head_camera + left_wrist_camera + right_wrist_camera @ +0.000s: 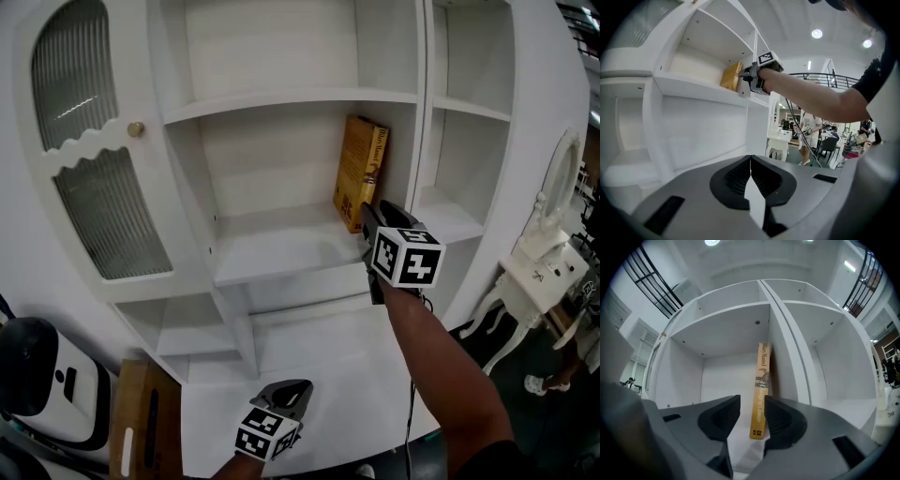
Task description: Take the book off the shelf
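Note:
A yellow-brown book (360, 170) stands upright at the right end of the middle shelf (281, 246), leaning on the white divider. In the right gripper view its spine (761, 390) shows in the gap between the jaws, a little beyond them and near the right pad. My right gripper (367, 225) is open just in front of the book's lower edge, not gripping it. My left gripper (292, 401) hangs low over the cabinet's counter, its jaws shut and empty (750, 164).
The white cabinet (281, 94) has open shelves, a glazed door (98, 178) with a brass knob (136, 128) at left, and a second bay (464, 159) at right. A white side table (544, 272) stands right; a dark appliance (33, 370) sits lower left.

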`<state>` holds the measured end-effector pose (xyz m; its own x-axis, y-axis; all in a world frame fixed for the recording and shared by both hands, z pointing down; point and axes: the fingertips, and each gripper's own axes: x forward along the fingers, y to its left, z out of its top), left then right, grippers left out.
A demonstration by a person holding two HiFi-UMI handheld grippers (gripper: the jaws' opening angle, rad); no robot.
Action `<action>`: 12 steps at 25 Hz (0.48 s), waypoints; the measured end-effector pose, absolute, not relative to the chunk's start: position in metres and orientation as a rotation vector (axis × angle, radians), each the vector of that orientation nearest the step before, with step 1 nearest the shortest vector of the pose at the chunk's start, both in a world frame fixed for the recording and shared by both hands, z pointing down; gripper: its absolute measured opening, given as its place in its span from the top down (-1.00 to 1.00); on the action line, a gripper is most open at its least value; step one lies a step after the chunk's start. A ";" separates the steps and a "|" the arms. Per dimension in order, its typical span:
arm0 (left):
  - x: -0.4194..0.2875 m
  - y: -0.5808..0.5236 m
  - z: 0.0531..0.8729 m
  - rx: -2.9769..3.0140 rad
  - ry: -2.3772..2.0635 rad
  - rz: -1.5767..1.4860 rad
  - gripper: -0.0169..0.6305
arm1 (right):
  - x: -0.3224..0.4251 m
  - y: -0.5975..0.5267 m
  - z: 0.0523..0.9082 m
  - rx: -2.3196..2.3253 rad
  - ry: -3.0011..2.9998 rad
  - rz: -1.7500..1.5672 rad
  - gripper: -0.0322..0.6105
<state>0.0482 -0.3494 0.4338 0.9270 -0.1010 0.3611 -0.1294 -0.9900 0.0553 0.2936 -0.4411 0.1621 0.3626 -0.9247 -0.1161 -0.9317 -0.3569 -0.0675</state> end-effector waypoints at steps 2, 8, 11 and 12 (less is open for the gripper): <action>0.043 -0.350 0.436 3.020 -0.193 0.575 0.91 | 0.299 -0.452 0.159 -2.481 1.686 0.033 0.41; 0.024 -0.359 0.440 3.010 -0.233 0.591 0.91 | 0.314 -0.471 0.154 -2.541 1.564 -0.044 0.20; 0.021 -0.360 0.441 3.004 -0.232 0.591 0.91 | 0.321 -0.479 0.153 -2.585 1.489 -0.064 0.14; 0.021 -0.359 0.442 3.003 -0.226 0.593 0.91 | 0.324 -0.481 0.153 -2.605 1.466 -0.068 0.14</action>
